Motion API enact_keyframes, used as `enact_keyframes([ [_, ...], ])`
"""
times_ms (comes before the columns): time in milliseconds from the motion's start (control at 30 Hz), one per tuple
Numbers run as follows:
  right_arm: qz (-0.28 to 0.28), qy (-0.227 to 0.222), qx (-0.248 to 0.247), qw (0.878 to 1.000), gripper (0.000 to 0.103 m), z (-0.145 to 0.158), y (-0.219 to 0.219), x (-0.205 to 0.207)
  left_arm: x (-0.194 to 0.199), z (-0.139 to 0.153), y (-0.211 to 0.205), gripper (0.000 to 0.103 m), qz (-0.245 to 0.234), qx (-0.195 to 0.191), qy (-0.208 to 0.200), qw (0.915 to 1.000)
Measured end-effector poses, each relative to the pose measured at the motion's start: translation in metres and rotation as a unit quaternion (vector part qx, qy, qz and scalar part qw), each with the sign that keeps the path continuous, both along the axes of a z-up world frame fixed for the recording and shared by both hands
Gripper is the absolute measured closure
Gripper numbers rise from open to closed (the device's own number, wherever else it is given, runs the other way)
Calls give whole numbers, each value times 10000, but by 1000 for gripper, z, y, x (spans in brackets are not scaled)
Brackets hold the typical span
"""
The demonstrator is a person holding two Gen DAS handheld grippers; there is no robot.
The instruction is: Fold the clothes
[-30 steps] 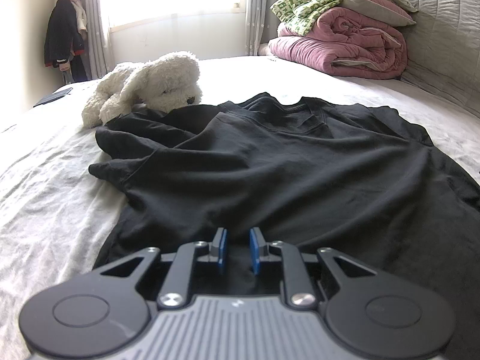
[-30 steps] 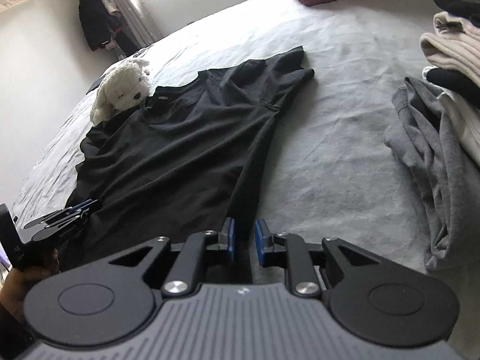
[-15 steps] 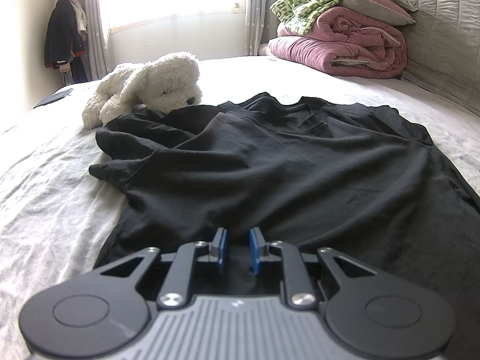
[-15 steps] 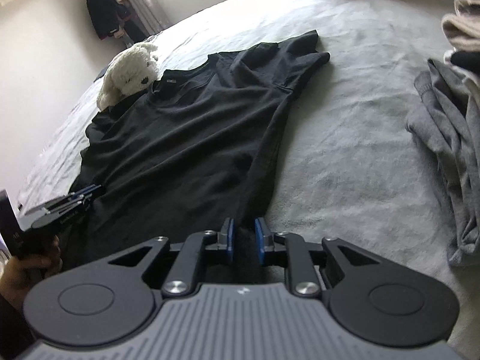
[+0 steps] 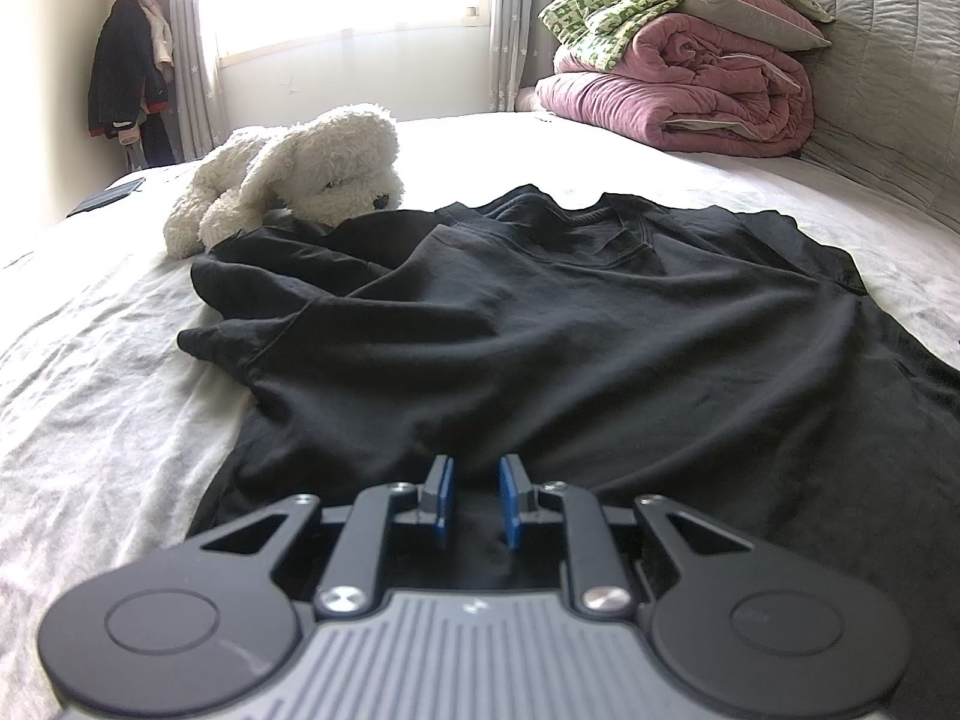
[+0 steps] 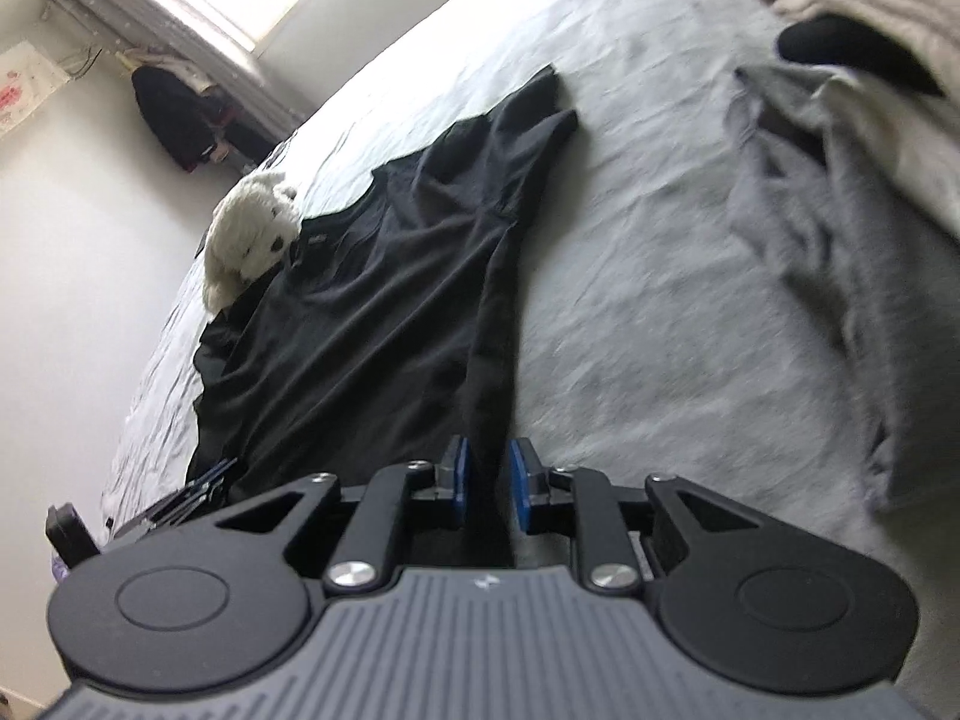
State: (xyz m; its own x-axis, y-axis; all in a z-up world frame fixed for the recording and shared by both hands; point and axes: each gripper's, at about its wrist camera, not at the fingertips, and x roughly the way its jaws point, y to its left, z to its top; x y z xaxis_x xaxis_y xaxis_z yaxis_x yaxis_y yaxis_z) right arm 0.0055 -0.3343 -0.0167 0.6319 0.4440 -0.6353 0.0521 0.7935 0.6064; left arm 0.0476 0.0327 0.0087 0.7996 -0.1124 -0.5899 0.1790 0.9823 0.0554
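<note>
A black T-shirt lies spread on the bed, collar far from me, its left sleeve bunched. It also shows in the right wrist view. My left gripper sits at the shirt's near hem, jaws narrowly apart with black cloth between the blue pads. My right gripper is at the hem's right corner, jaws narrowly apart around the shirt's edge. The left gripper shows at the lower left of the right wrist view.
A white plush dog lies by the collar, touching the shirt. Folded pink and green quilts are stacked at the headboard. A grey garment and a pile of clothes lie to the right on the bed sheet.
The right gripper has tilted and swung, so its view rolled and the clothes pile came nearer. The left gripper has held still at the hem.
</note>
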Motion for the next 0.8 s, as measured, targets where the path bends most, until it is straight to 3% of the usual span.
enact_keyframes([
  [367, -69, -55, -656, 9978, 82, 3, -3, -2, 0, 0, 0, 86, -1, 9, -5, 10000],
  [633, 631, -192, -1017, 9926, 82, 4, 27, -2, 0, 0, 0, 86, -1, 26, -12, 10000],
  [800, 778, -263, -1206, 9893, 82, 3, 35, -3, -1, 0, -1, 86, 0, 33, -16, 10000],
])
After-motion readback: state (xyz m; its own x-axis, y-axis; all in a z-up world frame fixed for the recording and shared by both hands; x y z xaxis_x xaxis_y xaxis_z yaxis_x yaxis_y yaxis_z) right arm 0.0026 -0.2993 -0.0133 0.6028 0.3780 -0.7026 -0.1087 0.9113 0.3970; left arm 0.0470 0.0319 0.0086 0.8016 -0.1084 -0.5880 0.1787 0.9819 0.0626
